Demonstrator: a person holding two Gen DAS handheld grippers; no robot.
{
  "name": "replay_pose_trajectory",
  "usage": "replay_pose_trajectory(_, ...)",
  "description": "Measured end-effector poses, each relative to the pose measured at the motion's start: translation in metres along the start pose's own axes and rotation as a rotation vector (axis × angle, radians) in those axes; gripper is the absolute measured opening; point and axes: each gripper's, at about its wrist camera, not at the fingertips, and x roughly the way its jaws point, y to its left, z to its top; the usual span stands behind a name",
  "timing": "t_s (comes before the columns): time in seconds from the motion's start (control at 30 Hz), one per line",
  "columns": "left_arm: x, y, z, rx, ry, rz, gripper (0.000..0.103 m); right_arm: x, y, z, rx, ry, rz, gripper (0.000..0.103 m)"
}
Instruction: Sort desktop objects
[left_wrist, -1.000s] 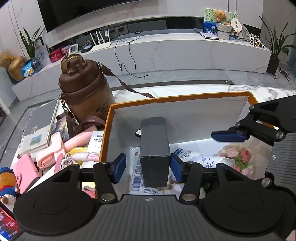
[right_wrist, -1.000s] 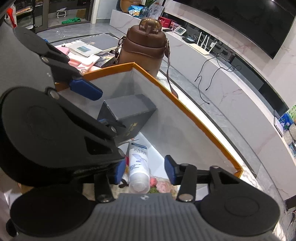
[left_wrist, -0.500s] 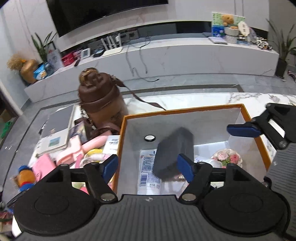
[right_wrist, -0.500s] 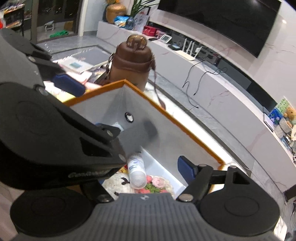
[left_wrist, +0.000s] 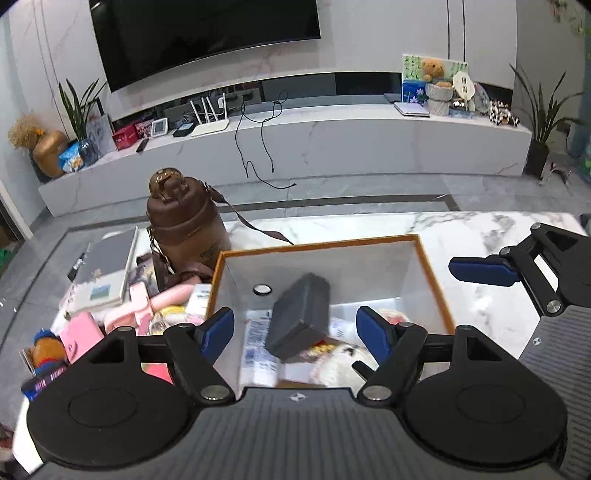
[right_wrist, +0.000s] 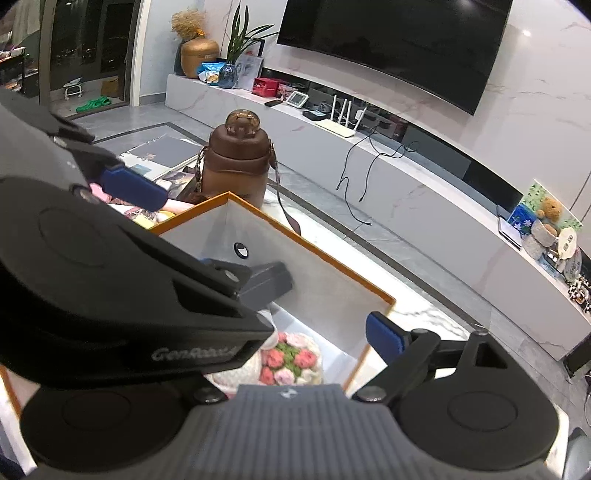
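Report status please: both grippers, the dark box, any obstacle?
Left gripper open, jaws just opened, nothing gripped. Right gripper open too, empty. Dark box lies tilted inside the orange-rimmed box. Brown bottle beside it, not blocking.

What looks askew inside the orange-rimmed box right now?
The dark gray box sits tilted in the orange-rimmed box, propped on a white tube and other items instead of lying flat. Nothing looks spilled or damaged.

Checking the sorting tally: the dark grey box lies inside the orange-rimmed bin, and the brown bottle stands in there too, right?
Not quite. The dark grey box is inside the orange-rimmed bin, but the brown bottle stands outside it on the table, beside its far left corner, as the left wrist view shows.
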Motion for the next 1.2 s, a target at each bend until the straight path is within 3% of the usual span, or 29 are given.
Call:
replay_pose_trajectory(0.5, -0.052, 0.005, -0.058, -0.101, -0.012, -0.074, 0.087, -0.065, 0.034, -0.042, -0.002, 0.008, 0.018, 0.099)
replay_pose_trajectory(0.77, -0.082, -0.001, -0.087, -0.064, -0.070, -0.034, 0.088, -0.089, 0.052, -0.067, 0.079, 0.035, 0.002, 0.102)
replay_pose_trajectory(0.93, -0.097, 0.015, -0.096, -0.130, -0.130, 0.002, 0.089, -0.104, 0.057, -0.083, 0.130, 0.067, -0.015, 0.102)
replay_pose_trajectory(1.07, -0.099, 0.022, -0.102, -0.172, -0.097, -0.011, 0.090, -0.108, 0.054, -0.090, 0.155, 0.080, -0.034, 0.102)
replay_pose_trajectory(1.2, -0.102, 0.008, -0.108, -0.094, -0.106, 0.022, 0.090, -0.112, 0.046, -0.090, 0.204, 0.051, -0.066, 0.102)
